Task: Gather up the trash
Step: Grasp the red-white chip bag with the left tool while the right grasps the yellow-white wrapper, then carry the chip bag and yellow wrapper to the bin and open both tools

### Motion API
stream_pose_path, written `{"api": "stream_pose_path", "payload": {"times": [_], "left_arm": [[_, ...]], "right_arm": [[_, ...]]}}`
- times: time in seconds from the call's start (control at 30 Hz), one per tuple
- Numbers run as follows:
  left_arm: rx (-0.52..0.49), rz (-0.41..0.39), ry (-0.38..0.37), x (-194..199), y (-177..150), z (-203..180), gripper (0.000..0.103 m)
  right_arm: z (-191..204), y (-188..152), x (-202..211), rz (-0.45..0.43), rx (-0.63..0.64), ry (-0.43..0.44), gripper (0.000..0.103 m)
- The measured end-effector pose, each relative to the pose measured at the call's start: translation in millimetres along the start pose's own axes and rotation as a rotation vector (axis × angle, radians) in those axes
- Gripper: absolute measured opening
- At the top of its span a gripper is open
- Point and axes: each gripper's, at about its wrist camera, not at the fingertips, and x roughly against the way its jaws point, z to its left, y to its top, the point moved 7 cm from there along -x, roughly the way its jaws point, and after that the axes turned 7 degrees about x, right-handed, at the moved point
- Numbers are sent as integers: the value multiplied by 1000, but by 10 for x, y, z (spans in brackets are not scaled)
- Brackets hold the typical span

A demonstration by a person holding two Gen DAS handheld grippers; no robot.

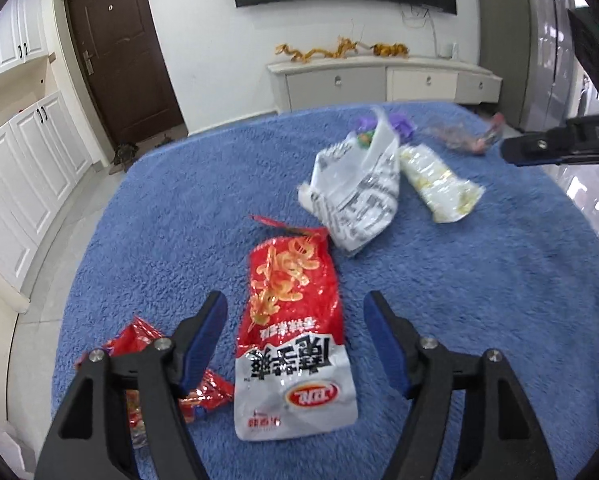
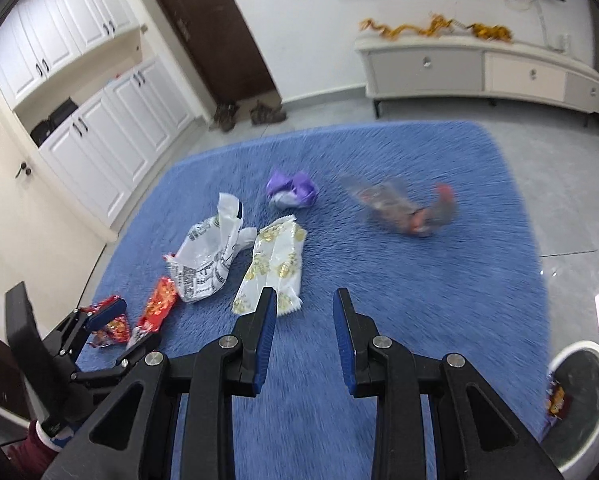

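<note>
A blue rug (image 1: 419, 320) is spread on a tiled floor, with a white cabinet (image 2: 479, 68) against the far wall. Wrappers are scattered on the rug. The left hand-held gripper (image 1: 295, 320) is held with jaws apart above a red-and-white snack bag (image 1: 295, 344), which is not touched by the pads. A small red wrapper (image 1: 195, 396) is seen just beside that bag. The right hand-held gripper (image 2: 305, 312) is held partly apart and empty, near a white-and-gold wrapper (image 2: 271, 268). A bin (image 2: 579, 392) is seen off the rug at lower right.
</note>
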Motion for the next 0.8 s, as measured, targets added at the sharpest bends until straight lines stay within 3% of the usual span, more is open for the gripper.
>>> {"api": "stream_pose_path", "payload": {"times": [0.2,0.33,0.4,0.57,0.8], "left_arm": [[8,45,-23,-94,-52,-5,67],[40,61,-42,-124,-64,35,51],[40,53,-37,-102,-76,32,45],[50,47,-36,-45,-94,23,19],[96,39,-91,240,-147,-68,15]], "right_arm": [[82,70,-541,47,-3,61,29],[160,41,-714,59,8,86,28],[214,40,-753,57,23,90,15],[253,7,-658,43,54,91,10],[96,-176,-178,8,75,50,8]]}}
